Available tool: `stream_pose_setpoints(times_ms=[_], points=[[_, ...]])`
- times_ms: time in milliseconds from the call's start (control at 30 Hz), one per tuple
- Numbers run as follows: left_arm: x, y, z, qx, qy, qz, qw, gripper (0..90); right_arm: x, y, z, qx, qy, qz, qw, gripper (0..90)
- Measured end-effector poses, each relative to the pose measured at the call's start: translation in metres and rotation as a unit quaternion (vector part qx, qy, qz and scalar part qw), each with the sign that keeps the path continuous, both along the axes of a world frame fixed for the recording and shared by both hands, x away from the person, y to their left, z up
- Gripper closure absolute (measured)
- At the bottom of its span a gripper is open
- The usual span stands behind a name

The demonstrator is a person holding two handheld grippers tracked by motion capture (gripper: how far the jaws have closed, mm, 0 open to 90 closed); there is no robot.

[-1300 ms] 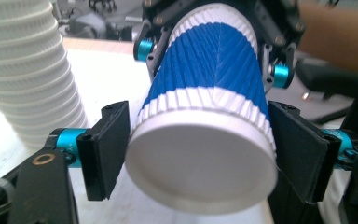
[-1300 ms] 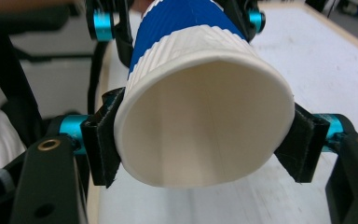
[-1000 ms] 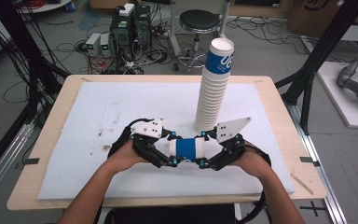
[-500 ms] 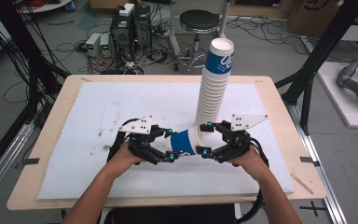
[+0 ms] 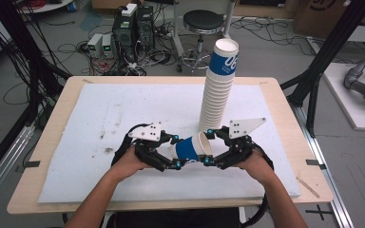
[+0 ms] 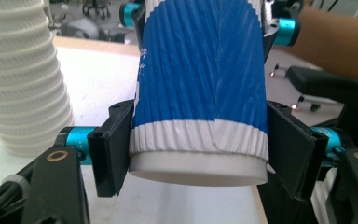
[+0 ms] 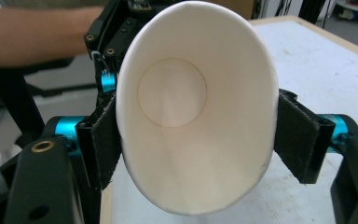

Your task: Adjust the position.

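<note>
cup: blue-and-white paper cup [image 5: 191, 148] on its side above worktop [image 5: 47, 142], empty | left hand-held gripper [image 5: 176, 152] grasps base | right hand-held gripper [image 5: 208, 147] grasps rim | cup stack [image 5: 217, 88] upright behind

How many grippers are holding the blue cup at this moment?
2. The left gripper clamps the blue cup near its base; the right gripper clamps it at the open rim. The cup lies sideways between them.

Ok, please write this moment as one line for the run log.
left tongs: shut on blue cup base | right tongs: shut on blue cup rim | cup: sideways above white mat | cup stack: upright behind
</note>
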State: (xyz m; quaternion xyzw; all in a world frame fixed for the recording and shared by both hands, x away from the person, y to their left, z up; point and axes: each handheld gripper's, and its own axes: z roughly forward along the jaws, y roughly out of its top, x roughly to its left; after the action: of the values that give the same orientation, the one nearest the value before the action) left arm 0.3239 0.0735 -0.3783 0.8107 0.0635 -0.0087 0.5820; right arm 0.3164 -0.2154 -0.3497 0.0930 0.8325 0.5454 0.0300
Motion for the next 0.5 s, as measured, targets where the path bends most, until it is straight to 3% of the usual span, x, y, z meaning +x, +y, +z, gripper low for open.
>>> stream_pose_setpoints(times_ms=[33, 67, 133, 233, 367, 500], points=[[-0.002, -0.003, 0.001, 0.028, -0.014, 0.006, 0.9995, 25.9, -0.002, 0.003, 0.003, -0.02, -0.009, 0.001, 0.9998, 27.6], [-0.003, -0.004, 0.0, 0.041, -0.021, 0.007, 0.9989, 25.8, -0.003, 0.005, 0.005, -0.038, -0.018, 0.002, 0.9991, 27.6], [-0.003, -0.006, -0.001, 0.054, -0.023, 0.002, 0.9983, 25.5, -0.005, 0.009, 0.008, -0.062, -0.027, 0.005, 0.9977, 27.6], [-0.004, -0.008, -0.003, 0.065, -0.034, -0.007, 0.9973, 27.5, -0.006, 0.014, 0.012, -0.077, -0.031, 0.015, 0.9965, 27.9], [-0.003, -0.006, -0.004, 0.052, -0.033, -0.016, 0.998, 29.6, -0.005, 0.015, 0.014, -0.074, -0.019, 0.015, 0.997, 25.1], [-0.003, -0.004, -0.006, 0.006, -0.015, -0.004, 0.9999, 29.4, -0.004, 0.014, 0.012, -0.016, 0.004, -0.007, 0.9998, 19.6]])
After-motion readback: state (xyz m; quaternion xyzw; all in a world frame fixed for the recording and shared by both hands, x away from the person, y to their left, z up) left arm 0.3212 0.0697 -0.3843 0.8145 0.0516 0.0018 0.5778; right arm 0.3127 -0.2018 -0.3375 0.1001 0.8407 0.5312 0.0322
